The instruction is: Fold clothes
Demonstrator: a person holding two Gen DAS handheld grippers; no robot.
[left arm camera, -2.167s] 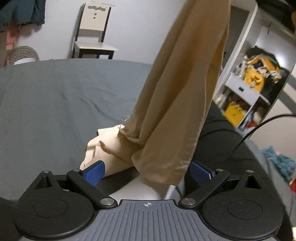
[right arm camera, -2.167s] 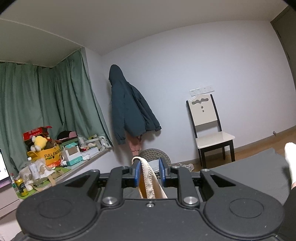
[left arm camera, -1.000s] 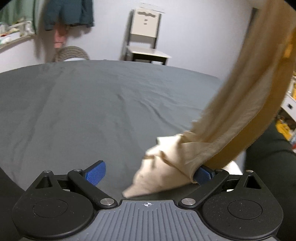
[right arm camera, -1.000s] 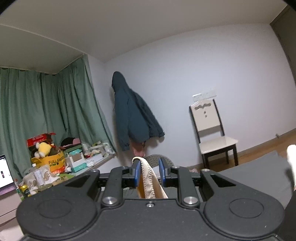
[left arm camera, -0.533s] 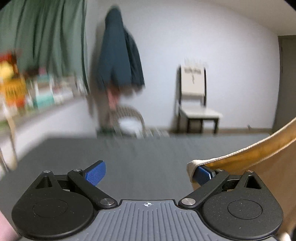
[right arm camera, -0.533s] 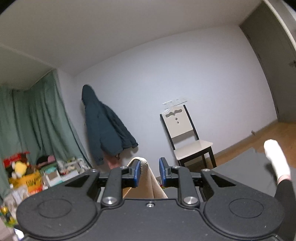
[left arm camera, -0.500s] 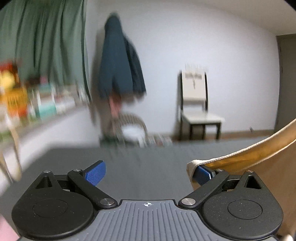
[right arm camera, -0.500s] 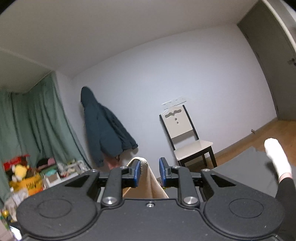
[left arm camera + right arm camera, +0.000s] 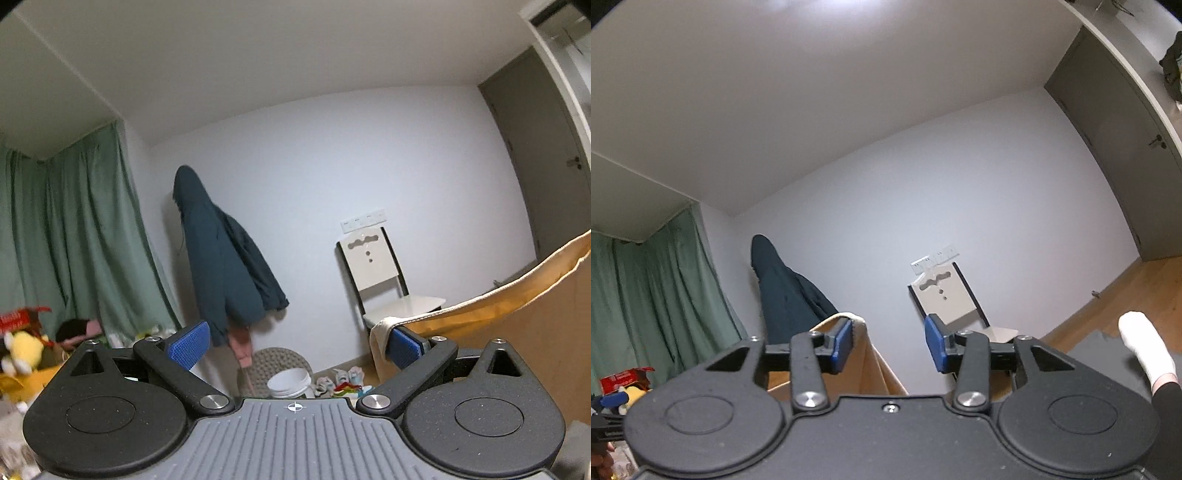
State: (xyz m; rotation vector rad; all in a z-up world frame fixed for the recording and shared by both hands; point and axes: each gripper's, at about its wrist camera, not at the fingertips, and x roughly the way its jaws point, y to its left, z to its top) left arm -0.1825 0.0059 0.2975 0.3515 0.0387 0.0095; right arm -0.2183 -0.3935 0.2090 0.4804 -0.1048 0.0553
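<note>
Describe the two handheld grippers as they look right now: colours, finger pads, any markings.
The left gripper has a matte black body with two round caps, black linkage arms on silver pivot pins, ribbed blue pads and a grey ribbed centre plate marked with a small crosshair. The right gripper has the same black body and silver pins, with smoother blue pads.

A lived-in bedroom of a private home. Evidence: green curtains [image 9: 74, 236] drawn along the left wall; a dark hooded jacket [image 9: 221, 266] hanging on the pale wall; a cream-and-black chair [image 9: 380, 280] under a wall switch plate [image 9: 364, 220]; a woven basket [image 9: 275, 363] and a white bucket [image 9: 288, 382] on the floor; a cluttered ledge with a yellow plush toy [image 9: 18, 350]; wood flooring [image 9: 1123, 288], a grey door [image 9: 1115, 147], and a person's white-socked foot [image 9: 1145, 350] on dark bedding [image 9: 1108, 350].
</note>
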